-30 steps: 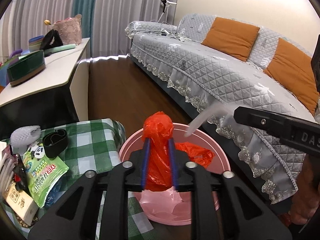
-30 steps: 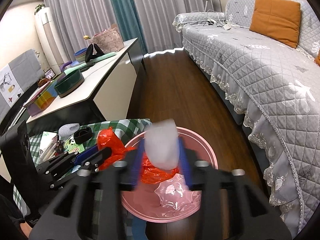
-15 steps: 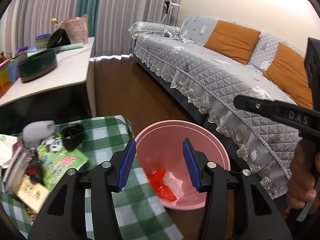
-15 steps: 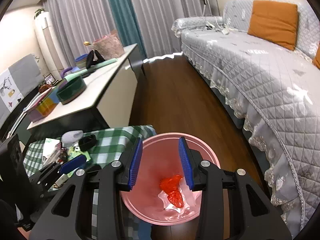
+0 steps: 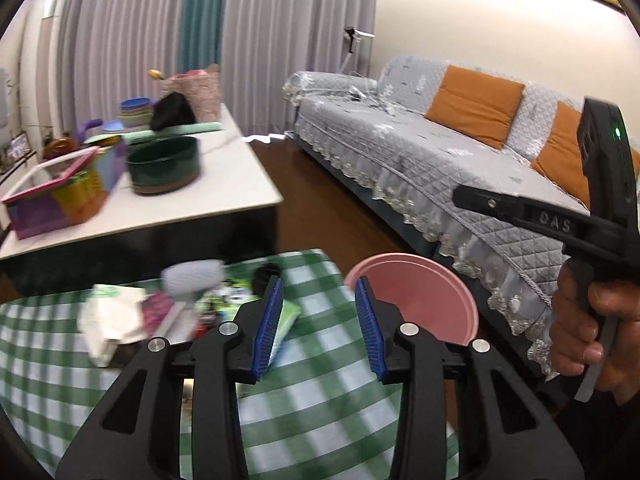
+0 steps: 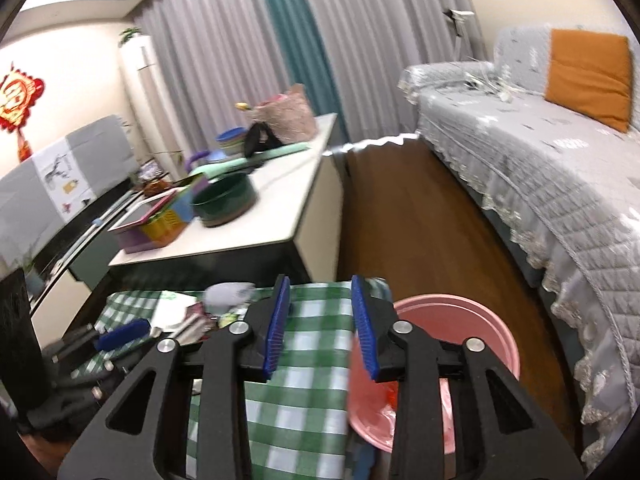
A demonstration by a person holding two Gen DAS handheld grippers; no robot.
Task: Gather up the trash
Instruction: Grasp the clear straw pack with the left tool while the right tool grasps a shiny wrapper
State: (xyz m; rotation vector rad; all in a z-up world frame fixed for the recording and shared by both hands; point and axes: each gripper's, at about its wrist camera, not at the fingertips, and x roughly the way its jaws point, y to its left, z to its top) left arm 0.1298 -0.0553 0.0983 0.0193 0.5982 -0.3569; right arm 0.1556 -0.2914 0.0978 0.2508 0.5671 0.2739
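Observation:
My left gripper (image 5: 319,322) is open and empty above the green checked tablecloth (image 5: 320,408). My right gripper (image 6: 320,324) is open and empty, over the cloth's edge (image 6: 308,400) beside the pink bin (image 6: 486,330). The pink bin (image 5: 424,292) stands on the floor right of the table. Red plastic (image 6: 392,394) lies inside it. A blurred pile of trash lies on the cloth: a white foam net (image 5: 192,276), a white paper packet (image 5: 108,320), a green snack bag (image 5: 286,318) and a black ring (image 5: 266,274). The left gripper also shows in the right wrist view (image 6: 120,334).
A white side table (image 5: 192,200) behind carries a dark green bowl (image 5: 164,164), a colourful basket (image 5: 60,196) and a pink bag (image 5: 196,92). A grey quilted sofa (image 5: 420,148) with orange cushions runs along the right. Dark wood floor (image 6: 408,208) lies between.
Both grippers opened and dropped the red plastic bag and the white wrapper into the pink bin, then pulled back and swung left over the checked cloth.

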